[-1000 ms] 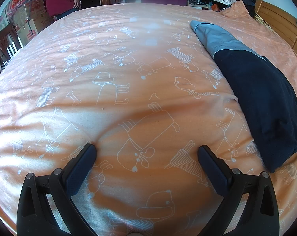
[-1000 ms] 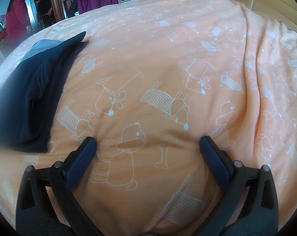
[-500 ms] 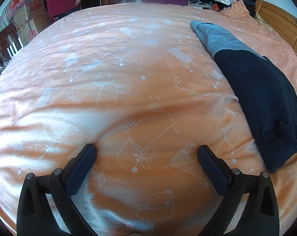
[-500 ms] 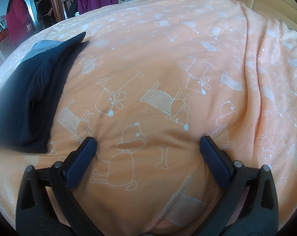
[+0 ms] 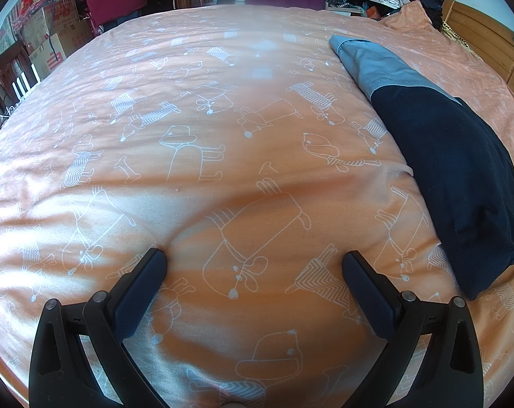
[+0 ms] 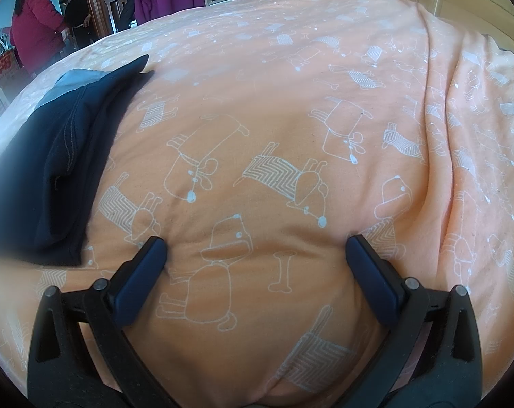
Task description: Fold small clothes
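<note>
Left wrist: tongs [image 5: 253,260] wide, empty.

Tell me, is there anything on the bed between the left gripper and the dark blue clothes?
No. In the left wrist view only bare orange bedspread lies between the left gripper and the dark blue clothes.

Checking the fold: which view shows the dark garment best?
The left wrist view: the dark garment lies folded, its whole length visible from grey end to navy end. The right wrist view shows it cut off and blurred at the frame edge.
</note>
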{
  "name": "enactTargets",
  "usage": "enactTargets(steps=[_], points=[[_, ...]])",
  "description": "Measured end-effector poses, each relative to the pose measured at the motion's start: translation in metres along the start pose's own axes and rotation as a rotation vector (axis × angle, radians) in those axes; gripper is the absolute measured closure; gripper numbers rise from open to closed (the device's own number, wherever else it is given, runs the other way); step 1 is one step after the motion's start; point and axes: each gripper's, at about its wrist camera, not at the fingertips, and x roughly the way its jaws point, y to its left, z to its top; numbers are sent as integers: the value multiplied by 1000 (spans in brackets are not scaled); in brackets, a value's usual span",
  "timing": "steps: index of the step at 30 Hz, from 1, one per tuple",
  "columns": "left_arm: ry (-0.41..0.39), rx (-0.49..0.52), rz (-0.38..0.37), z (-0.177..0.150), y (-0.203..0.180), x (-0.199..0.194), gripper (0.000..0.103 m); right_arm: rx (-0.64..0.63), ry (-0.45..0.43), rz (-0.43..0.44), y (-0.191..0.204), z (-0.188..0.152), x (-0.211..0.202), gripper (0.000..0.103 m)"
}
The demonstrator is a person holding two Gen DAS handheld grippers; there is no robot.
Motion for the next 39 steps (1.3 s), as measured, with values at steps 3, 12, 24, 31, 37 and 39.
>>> enactTargets(steps=[3,12,24,31,37,39], points=[[1,0,0,0,0,0,0,-2,3,-3,1,0,0,0],[33,13,32,6,-2,1,0,-24,41,-62,6,9,2,0],[28,-5,51,9,-5,5,0,-35,120,-100,13,27,15,0],[19,-17,50,7,-5,5,0,77,149,-112,11,31,23,0],[15,-18,50,7,-5,5,0,80,85,-103,11,28,27,0],[14,-21,48,7,-4,6,0,76,81,-107,13,27,27,0]])
